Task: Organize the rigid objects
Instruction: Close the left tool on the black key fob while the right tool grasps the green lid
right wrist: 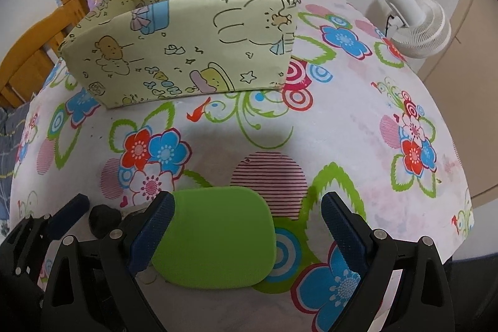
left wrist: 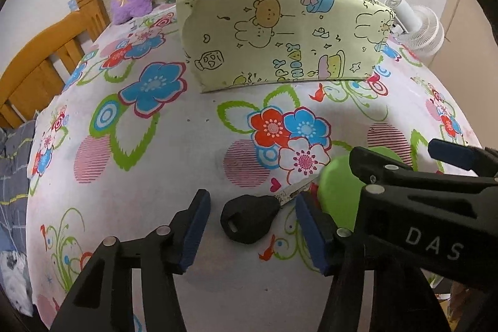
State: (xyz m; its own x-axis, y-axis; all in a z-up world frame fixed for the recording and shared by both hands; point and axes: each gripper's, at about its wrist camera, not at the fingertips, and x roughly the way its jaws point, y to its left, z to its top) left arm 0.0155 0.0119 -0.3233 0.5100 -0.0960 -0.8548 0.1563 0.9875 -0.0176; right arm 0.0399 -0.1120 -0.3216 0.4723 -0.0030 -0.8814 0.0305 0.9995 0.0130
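lying flat, black-headed key [left wrist: 247,218] beside green pad [right wrist: 214,238].

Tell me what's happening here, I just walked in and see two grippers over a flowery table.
A person is tidying small items, likely into the box. The left gripper has open jaws around a black key lying on the tablecloth. The right gripper, also open, straddles a green pad. Neither item is gripped yet.

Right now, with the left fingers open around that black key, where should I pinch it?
Pinch the key by its thick black head, closing across its flat sides from straight above. It lies flat on the tablecloth, and the thin blade runs right toward the green pad, offering little to hold. The left gripper already straddles the head.
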